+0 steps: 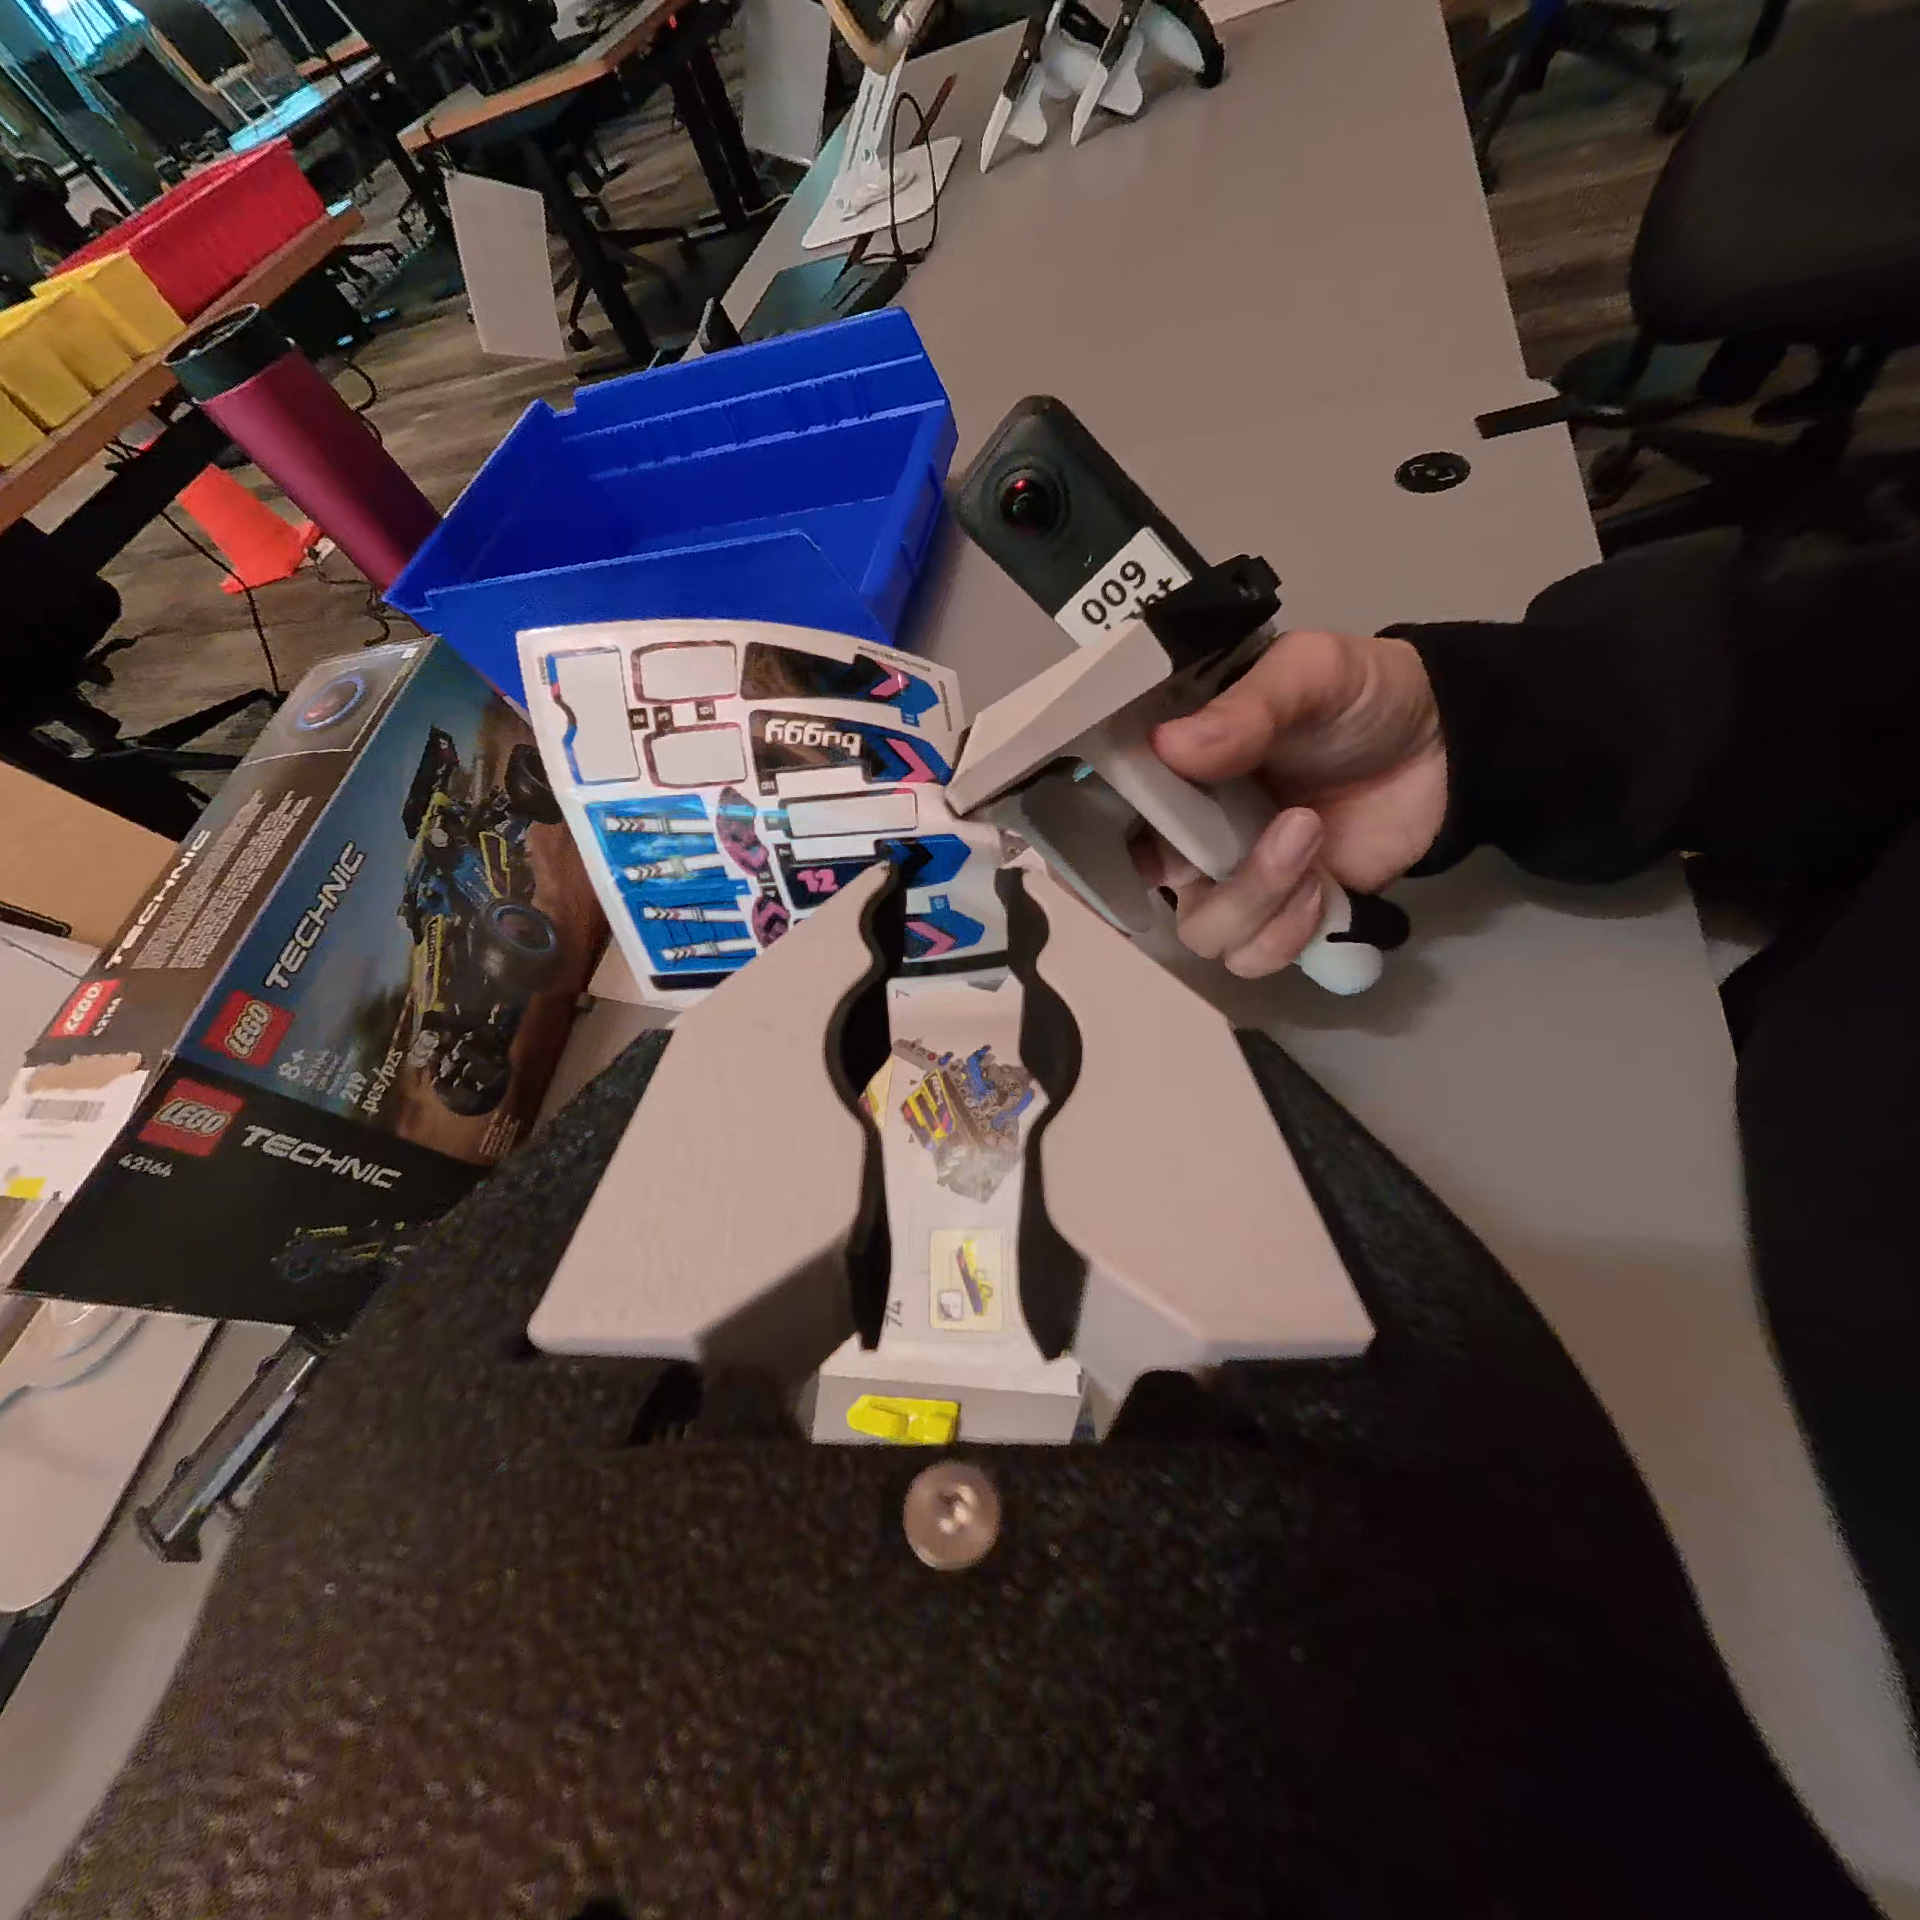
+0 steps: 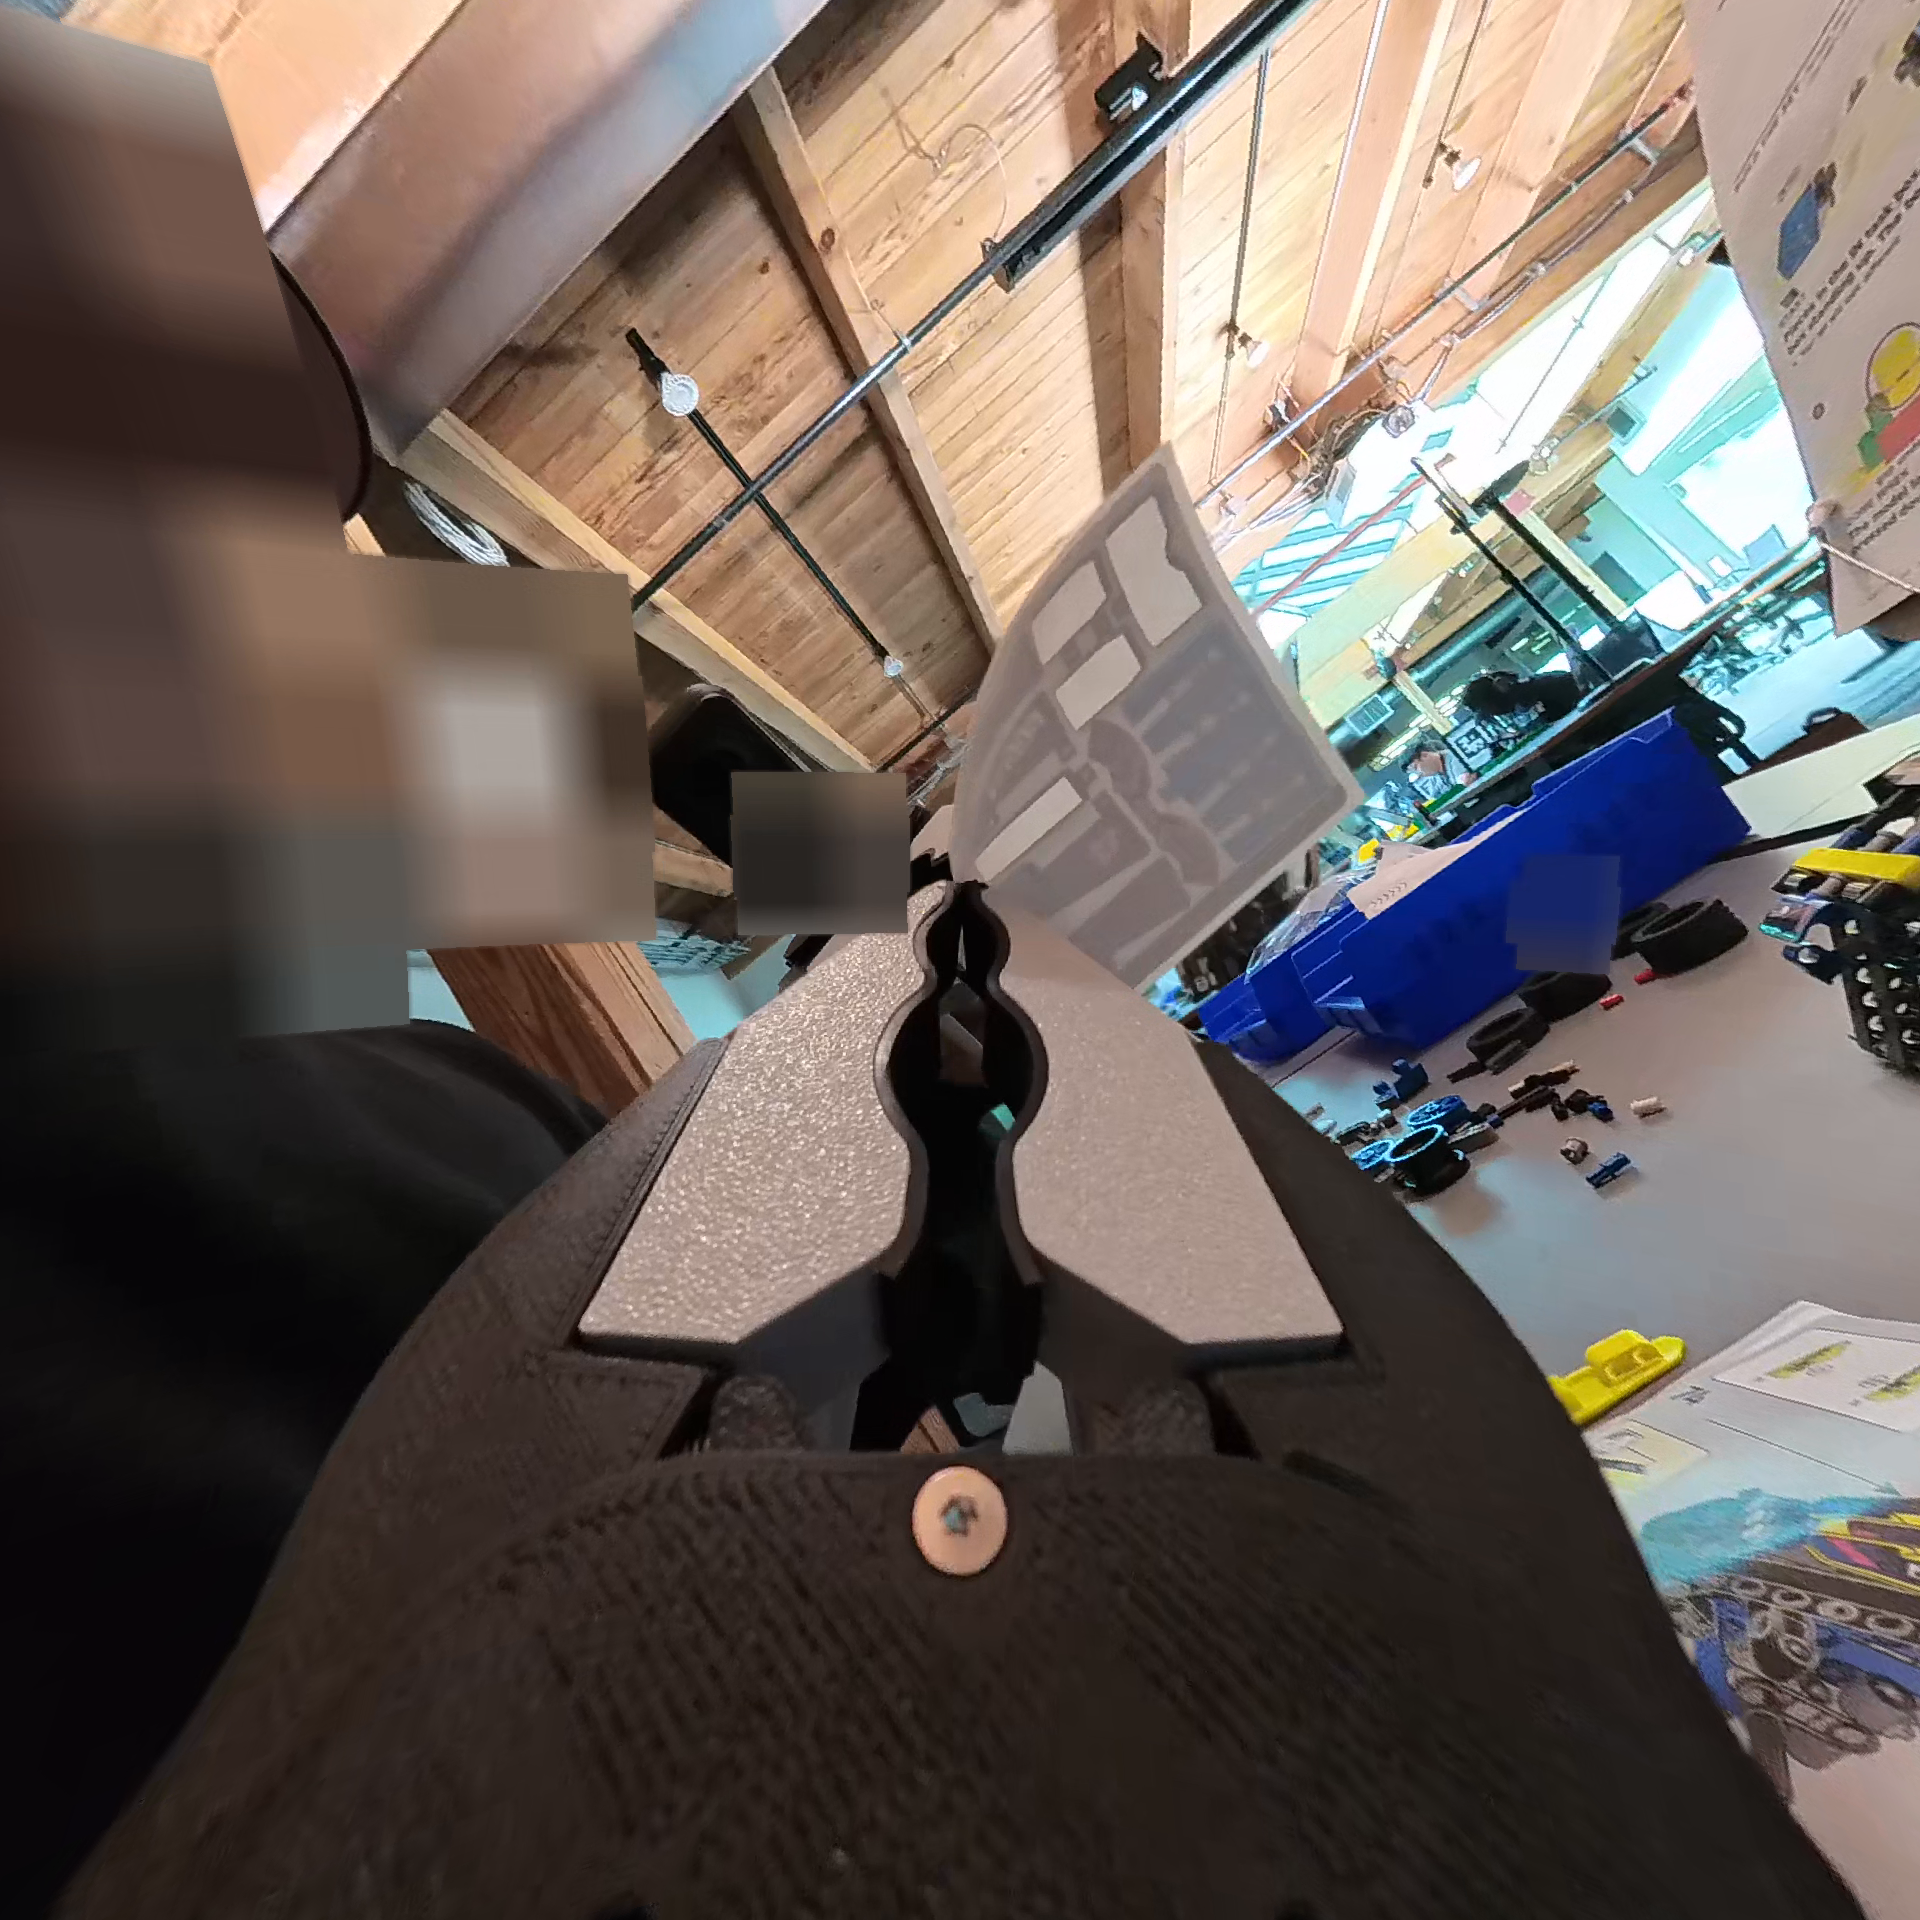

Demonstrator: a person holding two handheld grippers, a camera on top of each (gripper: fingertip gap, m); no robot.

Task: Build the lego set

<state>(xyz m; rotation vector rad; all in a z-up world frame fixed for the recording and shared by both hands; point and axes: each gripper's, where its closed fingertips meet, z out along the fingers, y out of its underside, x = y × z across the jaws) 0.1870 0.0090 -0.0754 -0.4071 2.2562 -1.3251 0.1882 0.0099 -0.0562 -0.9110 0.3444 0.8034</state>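
A sticker sheet (image 1: 748,790) with blue, pink and black decals stands upright above the grey table (image 1: 1299,343). My right gripper (image 1: 966,805), held by a hand, is shut on the sheet's right edge. In the right wrist view the right gripper (image 2: 968,894) pinches a corner of the sheet (image 2: 1143,748), seen from its pale back side. My left gripper (image 1: 948,883) is open just in front of the sheet's lower part. The sheet shows in the gap between its fingers (image 1: 790,1039), and the pads do not press on it.
A blue bin (image 1: 707,499) stands behind the sheet and a toy set box (image 1: 312,987) lies to the left. An instruction booklet (image 1: 956,1122) lies under my left gripper. The right wrist view shows the blue bin (image 2: 1455,935), loose small parts (image 2: 1507,1122), a yellow piece (image 2: 1616,1371) and a partly built model (image 2: 1870,935). The grippers are tip to tip, or close to it. It is some 25 cm from my left tips to the partly built model (image 2: 1870,935).
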